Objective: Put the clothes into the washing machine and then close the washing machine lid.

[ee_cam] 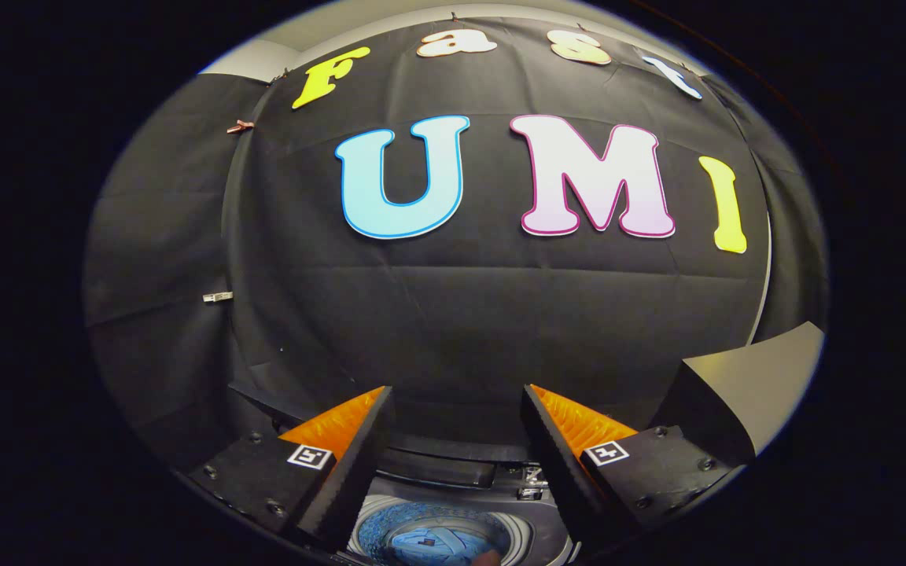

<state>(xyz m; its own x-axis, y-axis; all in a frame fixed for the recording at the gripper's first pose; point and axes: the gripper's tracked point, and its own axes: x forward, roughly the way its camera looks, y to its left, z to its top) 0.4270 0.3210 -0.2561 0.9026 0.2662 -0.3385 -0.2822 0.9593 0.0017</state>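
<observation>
My gripper is open, its two fingers spread wide with nothing between them, raised above the washing machine. Below and between the fingers lies the machine's round drum opening. Inside the drum rests a light blue garment. The dark top rim of the washing machine runs behind the opening, just under the fingertips. The lid is hidden from me.
The booth's black cloth wall stands straight ahead, close behind the machine. A grey panel juts in to the right of the right finger. A small clip hangs on the cloth to the left.
</observation>
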